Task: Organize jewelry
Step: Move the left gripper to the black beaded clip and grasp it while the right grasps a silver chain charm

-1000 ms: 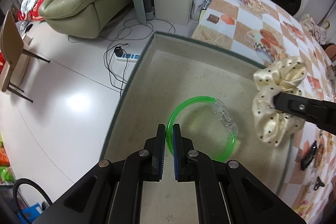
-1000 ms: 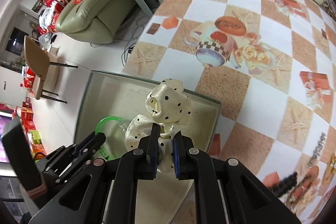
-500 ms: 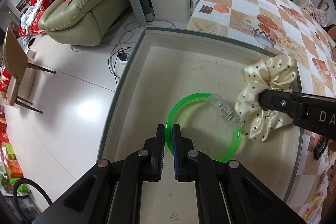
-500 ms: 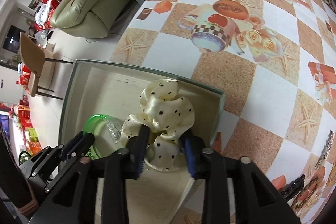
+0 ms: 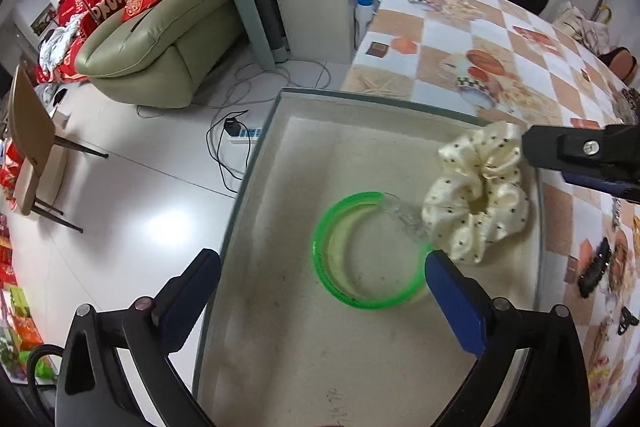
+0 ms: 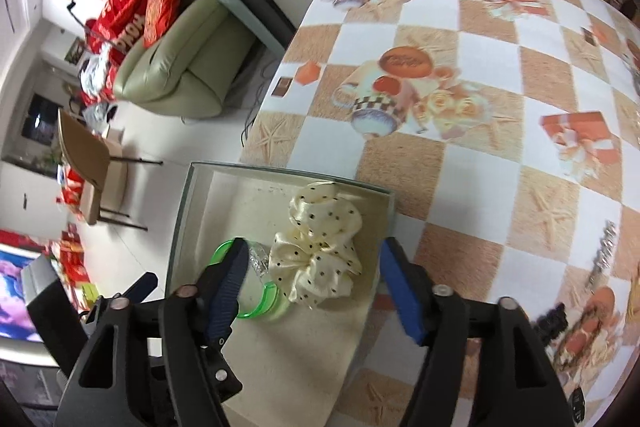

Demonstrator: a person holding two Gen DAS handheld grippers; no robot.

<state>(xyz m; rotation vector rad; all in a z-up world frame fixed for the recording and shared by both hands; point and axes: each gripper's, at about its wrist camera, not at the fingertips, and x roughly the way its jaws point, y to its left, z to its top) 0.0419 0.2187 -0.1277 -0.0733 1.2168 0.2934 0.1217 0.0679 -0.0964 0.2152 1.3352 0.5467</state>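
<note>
A green bangle with a clear section lies flat in the glass tray. A cream dotted scrunchie rests in the tray against the bangle's clear part. My left gripper hangs above the bangle with its jaws opening wide, and the pads do not touch it. In the right wrist view, my right gripper stands over the scrunchie with its jaws opening. The scrunchie lies free between its fingers. The bangle shows partly behind the left finger.
The tray sits at the corner of a table with a checked cloth. Black hair clips lie on the cloth right of the tray. Left of the tray is open floor with a power strip and a chair.
Both grippers have opened and risen a little. The left let go of the bangle and the right let go of the scrunchie. Both things now lie in the tray.
</note>
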